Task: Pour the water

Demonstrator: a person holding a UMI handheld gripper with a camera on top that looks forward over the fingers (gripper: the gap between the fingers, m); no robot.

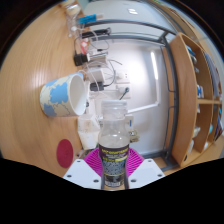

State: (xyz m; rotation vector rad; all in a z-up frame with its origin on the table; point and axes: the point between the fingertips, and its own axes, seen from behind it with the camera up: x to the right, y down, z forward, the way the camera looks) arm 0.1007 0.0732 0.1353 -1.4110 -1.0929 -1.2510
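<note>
Clamped between both magenta pads of the tool: clear plastic bottle with dark label, uncapped, long axis upright, mouth pointing up. Just beyond, up and left: white paper cup, tipped sideways, mouth facing right. Best tilted slowly toward cup mouth, keeping grip firm to avoid slipping or spilling.

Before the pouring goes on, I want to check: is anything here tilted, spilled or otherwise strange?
The paper cup lies tilted on its side in mid-air beyond the bottle, which stands upright between the gripper fingers. No spill shows.
</note>
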